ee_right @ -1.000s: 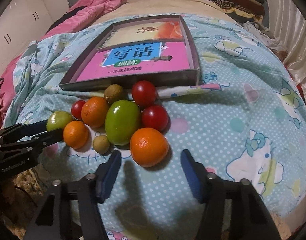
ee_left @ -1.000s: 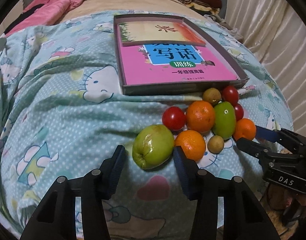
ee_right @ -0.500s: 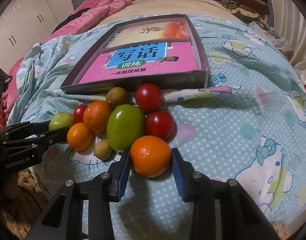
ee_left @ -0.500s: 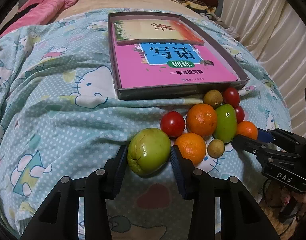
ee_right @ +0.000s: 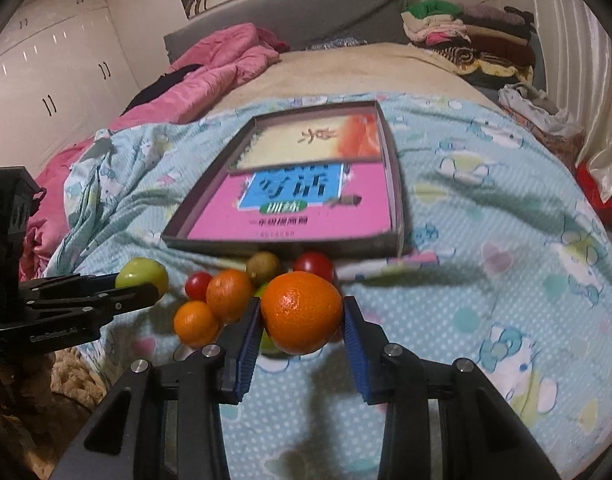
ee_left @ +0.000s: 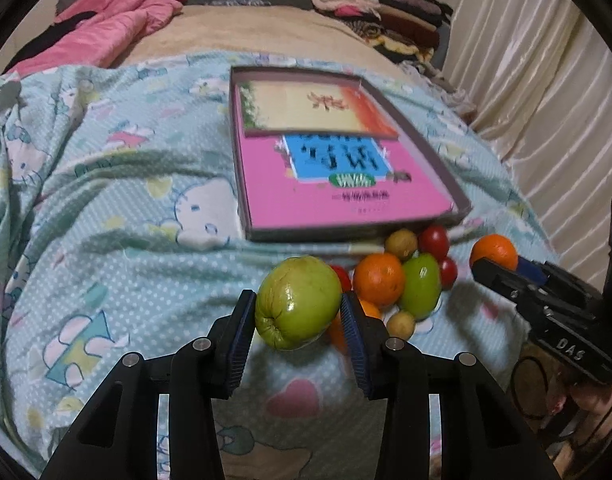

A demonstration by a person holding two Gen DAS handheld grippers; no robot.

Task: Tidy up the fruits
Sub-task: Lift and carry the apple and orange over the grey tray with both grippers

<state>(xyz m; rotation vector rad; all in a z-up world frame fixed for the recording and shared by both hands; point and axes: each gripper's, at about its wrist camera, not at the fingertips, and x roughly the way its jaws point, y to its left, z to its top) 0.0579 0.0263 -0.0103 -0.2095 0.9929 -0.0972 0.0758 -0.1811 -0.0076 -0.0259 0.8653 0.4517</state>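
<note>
While both fruits are clamped and off the bedspread, the green apple [ee_left: 298, 302] sits between the left claw [ee_left: 296, 320] pads and the orange [ee_right: 302, 312] between the right claw [ee_right: 302, 330] pads, each claw closed just to fruit width. The box [ee_left: 446, 168] lies straight ahead of both claws, beyond the fruit pile [ee_left: 402, 284]; its long axis runs away from them. Neither claw looks clearly nearer. Next move is probably forward over the near wall.

Three oranges [ee_right: 301, 312] — two green fruits [ee_left: 297, 308], three tomatoes [ee_right: 314, 266], two longans [ee_left: 402, 243].
</note>
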